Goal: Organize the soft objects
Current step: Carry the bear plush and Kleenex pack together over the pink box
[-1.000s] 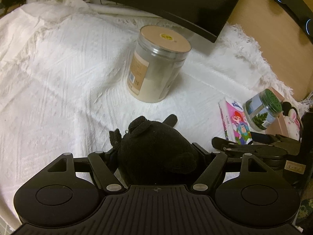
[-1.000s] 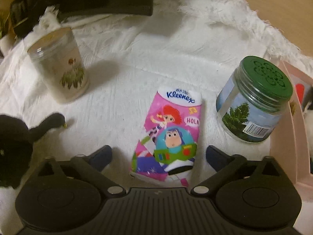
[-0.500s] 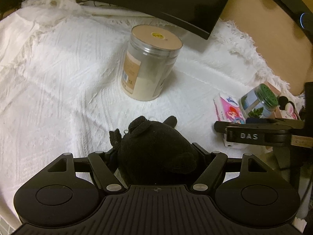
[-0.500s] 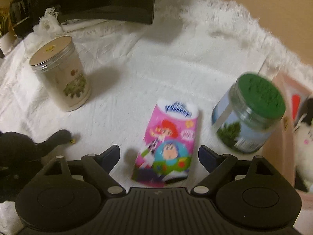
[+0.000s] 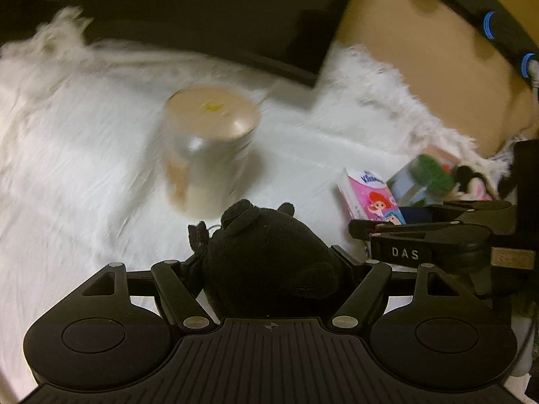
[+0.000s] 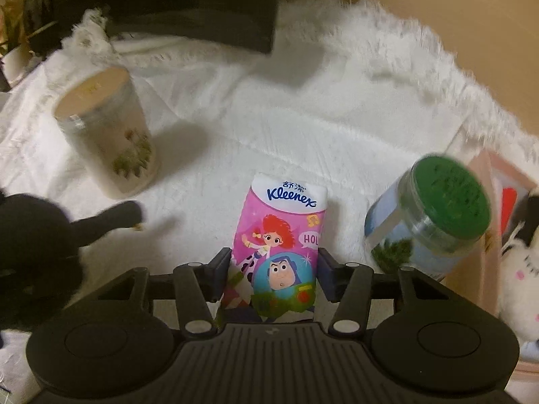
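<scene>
1. Motion blur smears the tall clear canister [image 5: 209, 148] and the green-lidded jar [image 5: 422, 176] in the left wrist view; their labels cannot be read. The fingertips of the left gripper [image 5: 269, 262] are buried behind the black plush toy [image 5: 266, 262], and the right wrist view cuts off part of that toy at its left edge.
2. The left gripper is clamped on the black plush toy, which fills the gap between its jaws.
3. The right gripper [image 6: 273, 269] has just been closing, and its pads now press both sides of the pink Kleenex tissue pack [image 6: 281, 239].
4. The canister, with a tan lid, holds a pale fill in its lower part. The green-lidded jar [image 6: 434, 215] stands just right of the tissue pack. A pink box [image 6: 485, 202] at the right edge holds a white plush bunny [image 6: 518, 269], only partly visible.
5. Everything sits on a white fringed cloth [image 6: 286, 107] over a tan surface [image 5: 421, 67]; a dark flat object [image 6: 188, 3] lies at the cloth's far edge.
</scene>
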